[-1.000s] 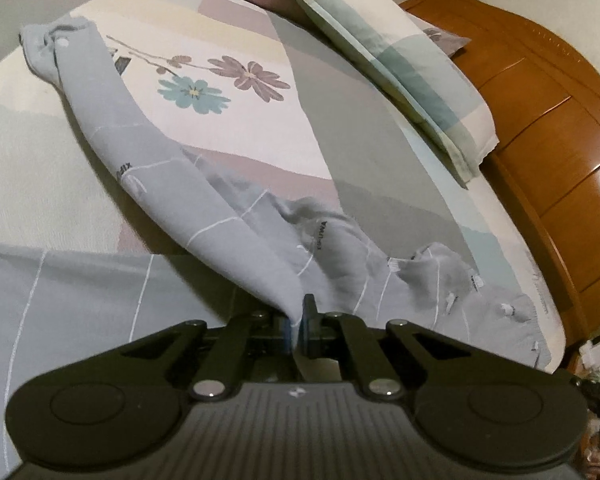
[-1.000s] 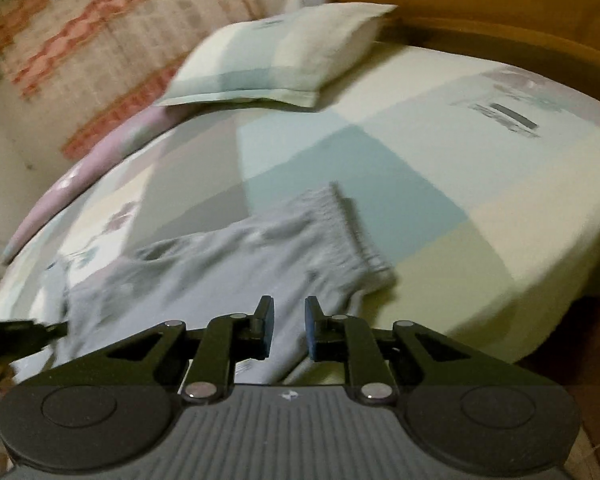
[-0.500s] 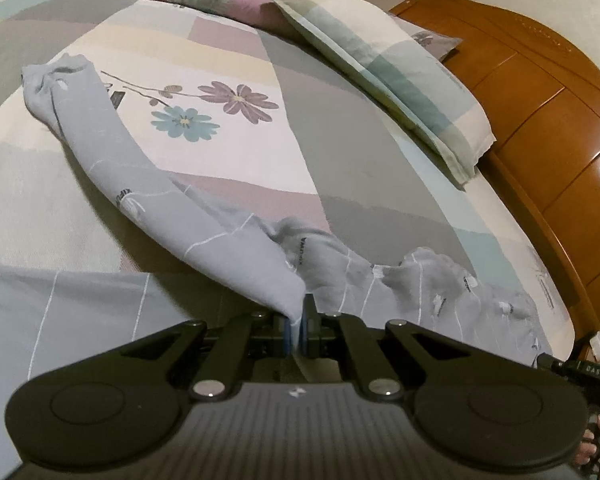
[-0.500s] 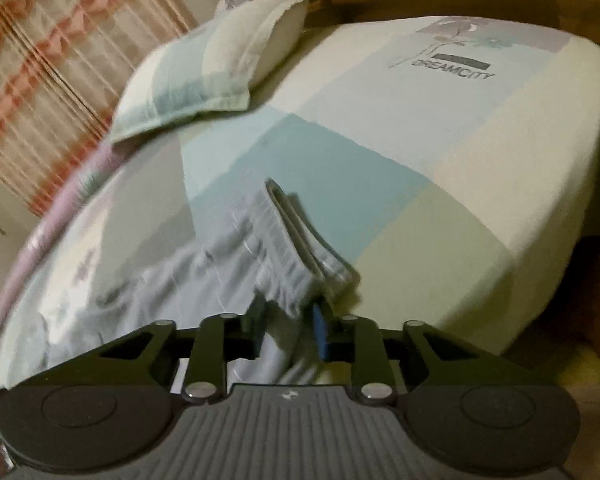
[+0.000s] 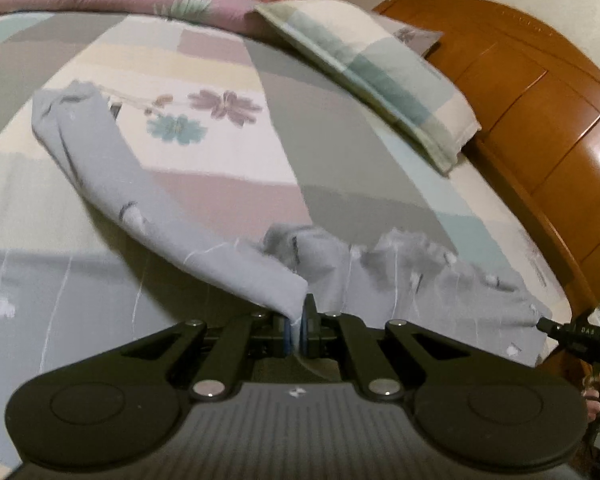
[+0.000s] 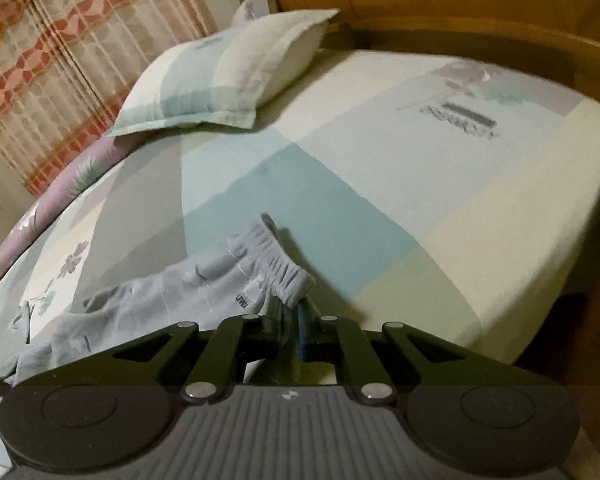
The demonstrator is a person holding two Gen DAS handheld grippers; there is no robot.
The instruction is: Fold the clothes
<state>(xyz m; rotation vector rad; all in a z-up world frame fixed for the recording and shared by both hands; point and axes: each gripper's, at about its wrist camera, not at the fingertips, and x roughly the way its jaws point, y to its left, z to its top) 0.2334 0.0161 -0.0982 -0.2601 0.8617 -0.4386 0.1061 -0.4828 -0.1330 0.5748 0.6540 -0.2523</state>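
Patchwork bedsheet (image 5: 332, 152) covers the bed, a pillow (image 6: 228, 76) near the wooden headboard (image 5: 540, 92). Grey trousers (image 5: 148, 200) lie across it. Left gripper (image 5: 298, 322) is pinched tight on a trouser leg fold; right gripper (image 6: 290, 320) is clamped on the elastic waistband (image 6: 280, 264), lifting that corner.

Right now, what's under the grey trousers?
Under the grey trousers lies the patchwork bedsheet, with a grey printed cloth at the near edge. Anything beneath the bunched fabric is covered.
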